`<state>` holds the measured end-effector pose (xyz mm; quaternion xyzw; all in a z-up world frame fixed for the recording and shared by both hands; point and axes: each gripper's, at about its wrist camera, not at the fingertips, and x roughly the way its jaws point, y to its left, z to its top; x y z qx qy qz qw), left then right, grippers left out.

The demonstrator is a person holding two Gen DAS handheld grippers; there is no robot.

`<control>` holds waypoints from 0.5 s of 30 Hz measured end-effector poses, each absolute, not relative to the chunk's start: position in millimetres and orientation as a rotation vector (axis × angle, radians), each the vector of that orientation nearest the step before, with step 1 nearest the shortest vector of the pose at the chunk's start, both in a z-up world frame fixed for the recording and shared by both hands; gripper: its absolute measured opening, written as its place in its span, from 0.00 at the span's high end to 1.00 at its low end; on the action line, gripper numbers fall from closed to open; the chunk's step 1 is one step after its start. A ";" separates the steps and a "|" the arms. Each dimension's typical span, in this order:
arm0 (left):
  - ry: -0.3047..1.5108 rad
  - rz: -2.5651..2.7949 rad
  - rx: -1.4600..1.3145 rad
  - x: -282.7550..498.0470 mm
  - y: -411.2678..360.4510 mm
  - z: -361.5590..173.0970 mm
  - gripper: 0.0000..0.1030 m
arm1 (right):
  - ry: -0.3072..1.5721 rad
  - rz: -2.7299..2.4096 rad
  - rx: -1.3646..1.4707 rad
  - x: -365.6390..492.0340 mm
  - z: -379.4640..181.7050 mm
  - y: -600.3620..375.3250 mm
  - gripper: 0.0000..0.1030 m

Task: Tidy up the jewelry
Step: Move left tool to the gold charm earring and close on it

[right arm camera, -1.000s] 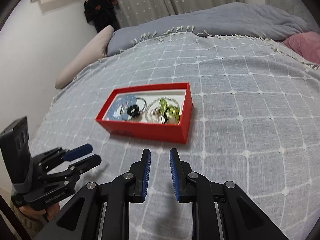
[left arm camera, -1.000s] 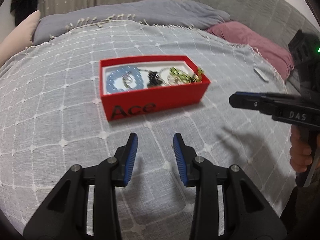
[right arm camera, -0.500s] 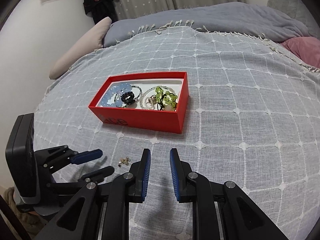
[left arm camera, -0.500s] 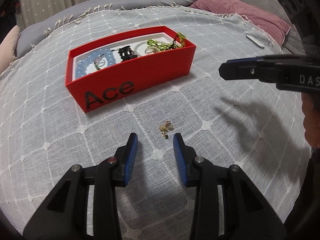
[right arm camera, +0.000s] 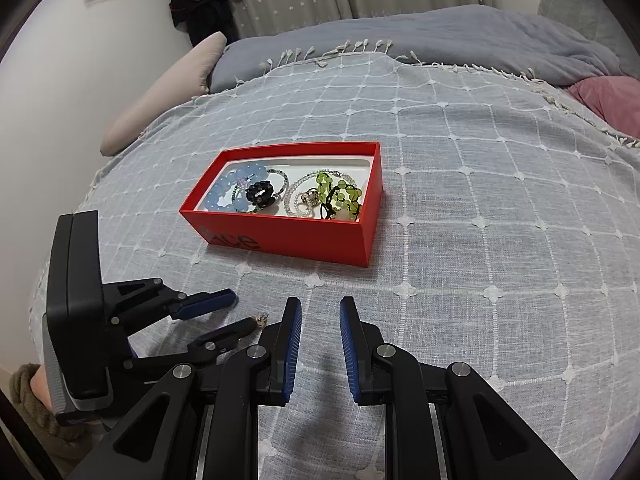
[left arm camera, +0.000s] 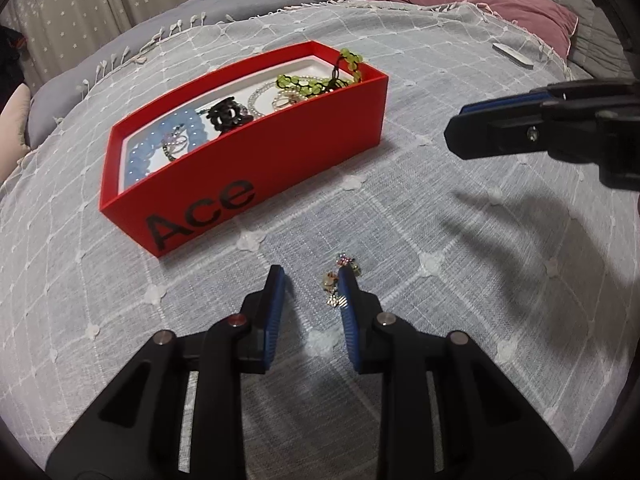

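The small gold charm trinket [left arm camera: 334, 286] lies between the left tool's [left arm camera: 310, 280] closing, not-yet-gripping jaws, hugging the right-hand pad; the right tool [right arm camera: 320, 312] hovers narrowly parted, empty.

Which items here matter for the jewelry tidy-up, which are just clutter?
Job:
- red box with bracelets
- loose small jewelry piece on the bedspread
- left claw, open around it, jaws just closing

Lying about:
- pink pillow
- small white object
- grey blanket
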<state>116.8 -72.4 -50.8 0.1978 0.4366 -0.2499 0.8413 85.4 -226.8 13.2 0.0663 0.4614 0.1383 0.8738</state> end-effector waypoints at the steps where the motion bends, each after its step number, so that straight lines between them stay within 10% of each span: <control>1: 0.922 -0.533 0.420 116.7 -73.1 -50.9 0.76 | 0.964 0.288 0.138 85.4 13.3 -226.9 0.80; 15: 0.916 -0.573 0.438 118.1 -78.4 -52.1 0.90 | 0.961 0.288 0.137 86.1 13.2 -227.2 0.80</control>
